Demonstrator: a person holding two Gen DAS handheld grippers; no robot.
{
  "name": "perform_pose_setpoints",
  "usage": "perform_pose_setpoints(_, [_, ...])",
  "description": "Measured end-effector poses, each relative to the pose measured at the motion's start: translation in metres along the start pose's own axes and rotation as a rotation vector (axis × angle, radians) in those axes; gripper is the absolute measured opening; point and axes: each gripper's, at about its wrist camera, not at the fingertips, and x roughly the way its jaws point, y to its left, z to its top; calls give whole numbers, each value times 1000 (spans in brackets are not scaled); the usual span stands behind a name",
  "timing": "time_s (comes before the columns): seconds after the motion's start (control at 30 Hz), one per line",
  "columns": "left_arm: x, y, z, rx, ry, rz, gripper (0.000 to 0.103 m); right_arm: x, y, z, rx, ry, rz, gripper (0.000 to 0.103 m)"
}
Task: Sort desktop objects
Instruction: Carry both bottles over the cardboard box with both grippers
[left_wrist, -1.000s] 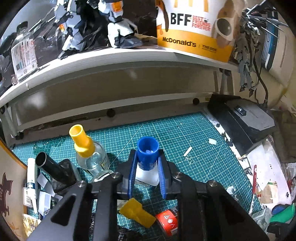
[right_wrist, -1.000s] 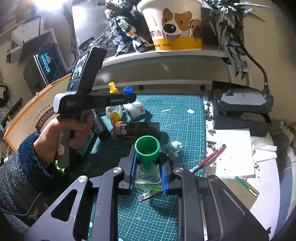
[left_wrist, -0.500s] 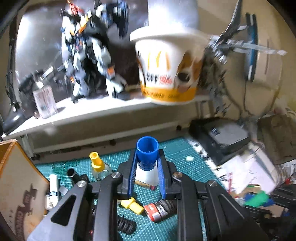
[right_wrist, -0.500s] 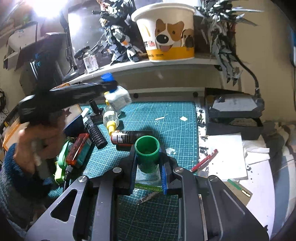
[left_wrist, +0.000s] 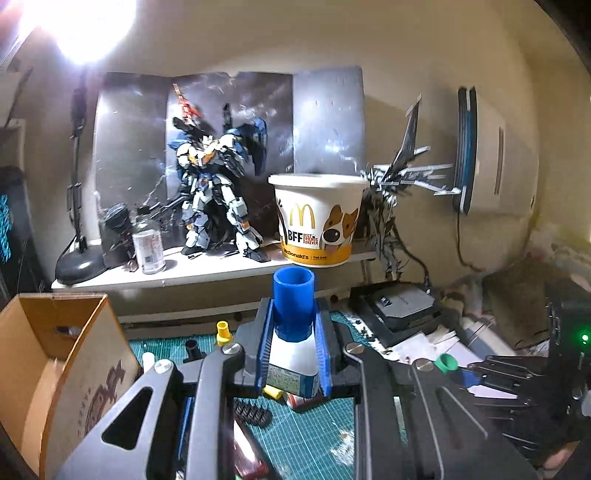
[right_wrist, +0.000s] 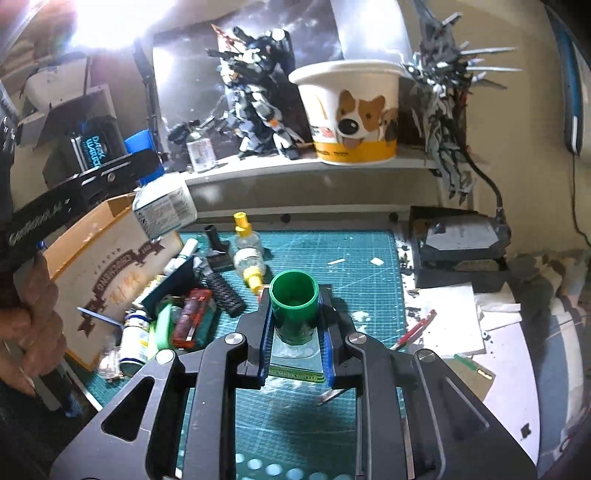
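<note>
Here two claws each clench one bottle: the left claw (left_wrist: 294, 354) a blue-capped bottle (left_wrist: 293, 332), the right claw (right_wrist: 295, 343) a green-capped bottle (right_wrist: 294, 314). Two yellow-capped bottles (right_wrist: 246, 240) lie on the desk's cutting mat (right_wrist: 354, 266).

Blue cap (left_wrist: 293, 295) on white bottle (left_wrist: 293, 363) — green cap (right_wrist: 293, 295), teal gridded mat (right_wrist: 332, 266).

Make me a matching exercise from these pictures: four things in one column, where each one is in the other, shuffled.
Things:
1. blue-capped bottle
2. green-capped bottle
3. McDonald's bucket
4. yellow-capped bottle

Places:
A. standing on the white shelf
B. clamped in the right tongs
C. lying on the green cutting mat
D. clamped in the left tongs

Pairs: 1-D, 2-B, 3-A, 4-C
</note>
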Motion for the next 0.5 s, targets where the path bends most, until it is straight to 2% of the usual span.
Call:
perform_pose_setpoints(0.17, [-25, 13, -16, -25, -7, -18, 21, -12, 24, 1, -38, -6, 14, 20])
perform_pose_setpoints(0.5, [-56, 43, -26, -41, -7, 29, 20, -13, 77, 12, -124, -9, 93, 20])
